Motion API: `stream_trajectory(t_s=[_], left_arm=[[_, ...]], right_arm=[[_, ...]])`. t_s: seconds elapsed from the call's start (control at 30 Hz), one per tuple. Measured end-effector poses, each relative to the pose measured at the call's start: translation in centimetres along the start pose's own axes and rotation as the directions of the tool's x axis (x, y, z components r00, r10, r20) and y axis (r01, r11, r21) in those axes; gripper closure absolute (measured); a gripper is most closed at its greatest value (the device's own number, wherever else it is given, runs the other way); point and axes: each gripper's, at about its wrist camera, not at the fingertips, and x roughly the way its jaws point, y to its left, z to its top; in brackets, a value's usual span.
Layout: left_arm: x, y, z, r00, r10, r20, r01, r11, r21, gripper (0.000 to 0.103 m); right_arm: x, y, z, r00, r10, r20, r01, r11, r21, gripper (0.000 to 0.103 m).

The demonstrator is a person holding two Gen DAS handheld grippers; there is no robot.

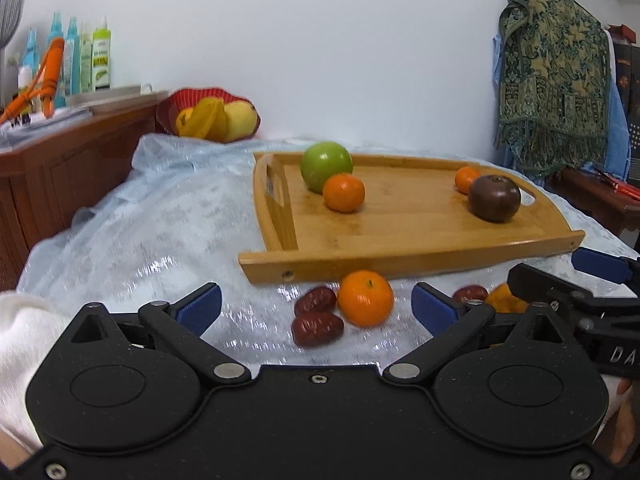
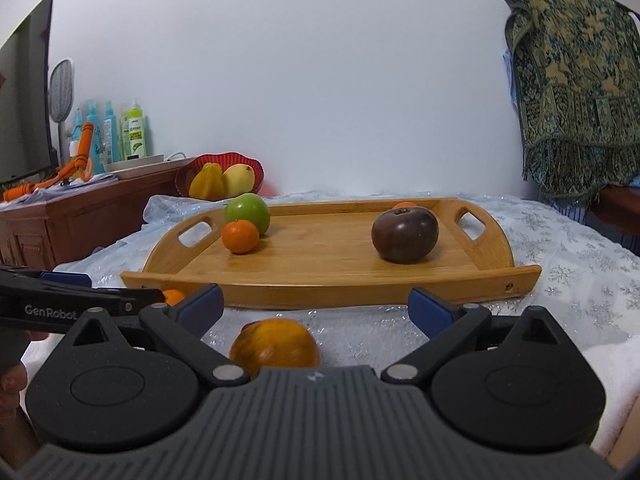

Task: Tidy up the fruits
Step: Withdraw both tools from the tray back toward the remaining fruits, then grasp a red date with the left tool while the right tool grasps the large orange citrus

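Both grippers' jaws are standing apart, the left gripper (image 1: pixel 316 304) facing two red dates (image 1: pixel 316 316) lying lengthwise beside one tangerine (image 1: pixel 365 298), the right gripper (image 2: pixel 316 306) over a yellow-orange fruit (image 2: pixel 275 346); beyond, the wooden tray (image 2: pixel 320 280) is carrying two tangerines, one green apple (image 2: pixel 247 211), one dark tomato (image 2: pixel 405 234)

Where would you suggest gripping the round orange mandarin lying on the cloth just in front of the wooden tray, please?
Probably across the widest middle of the round orange mandarin, coming from above with the open left gripper. Two dark red dates sit close against its left side and the wooden tray wall stands just behind, so a low sideways approach looks crowded. Its right side looks freer.
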Motion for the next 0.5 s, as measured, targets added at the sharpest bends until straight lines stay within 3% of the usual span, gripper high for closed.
stream_trajectory(t_s=[0.13,0.33,0.5], left_arm=[[0.1,0.0,-0.5,1.000,-0.001,-0.025,0.001,1.000,-0.009,0.020],[0.2,0.1,-1.0,0.999,-0.010,-0.053,0.010,1.000,-0.012,0.041],[0.2,0.0,-1.3,0.998,-0.010,-0.060,0.009,1.000,-0.018,0.052]], right_arm=[[-0.3,1.0,-0.5,1.000,0.009,0.003,-0.009,0.999,-0.040,0.001],[-0.9,1.9,-1.1,1.000,-0.005,0.026,0.007,0.998,-0.059,0.013],[-1.0,2.2,-1.5,1.000,-0.018,0.015,0.019,0.998,-0.056,0.019]])
